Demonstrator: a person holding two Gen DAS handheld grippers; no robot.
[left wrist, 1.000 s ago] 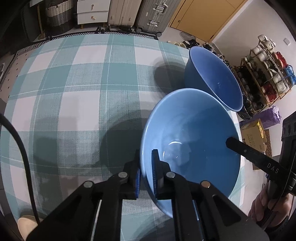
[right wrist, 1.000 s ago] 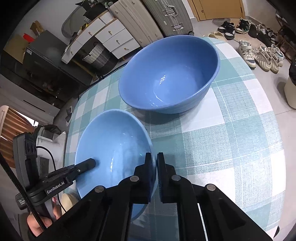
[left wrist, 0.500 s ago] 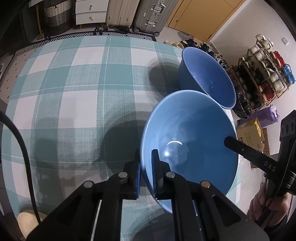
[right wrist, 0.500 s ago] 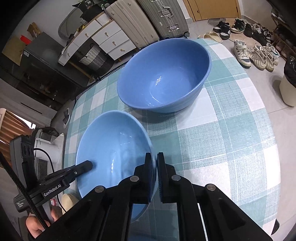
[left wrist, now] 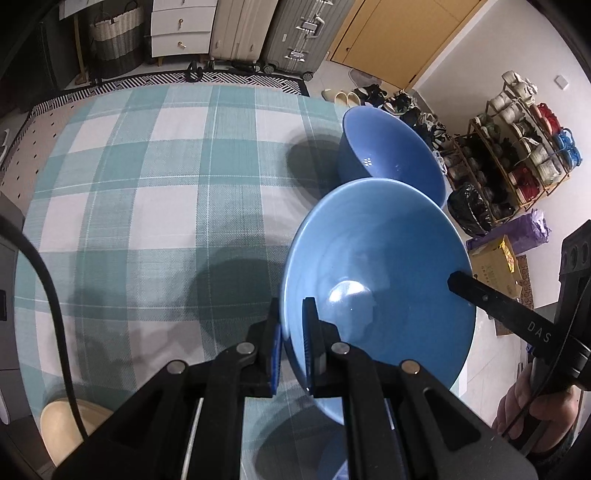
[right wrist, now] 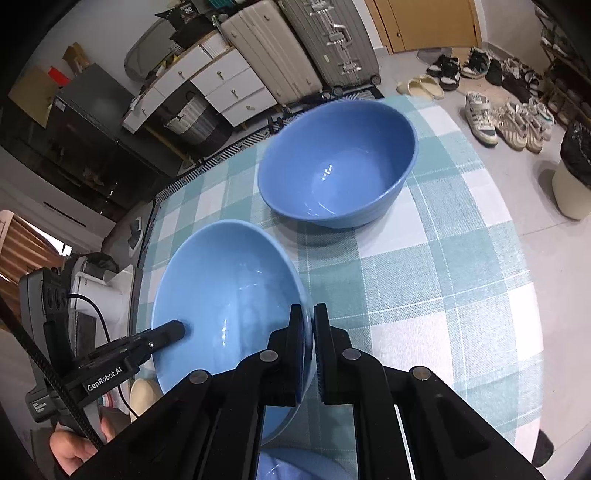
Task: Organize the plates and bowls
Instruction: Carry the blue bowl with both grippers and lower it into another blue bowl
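Bowl (left wrist: 376, 280): glazed, rigid, breakable, slick | left gripper (left wrist: 291, 332) and right gripper (right wrist: 308, 347) jaws clamped on opposite rims | deeper bowl (right wrist: 338, 166) beyond the jaws

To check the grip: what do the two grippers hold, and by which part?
Both hold the lighter blue bowl by its rim: left gripper and right gripper on opposite sides.

standing against the far wall: 2 hard suitcases (right wrist: 299, 44), a white drawer unit (left wrist: 179, 27) and a woven basket (left wrist: 116, 35). covering the table: a teal-and-white checked cloth (left wrist: 147, 177). lining the pale tiled floor: loose shoes (right wrist: 502, 122), a wooden shoe rack (left wrist: 517, 162), an orange-brown door (left wrist: 388, 33).
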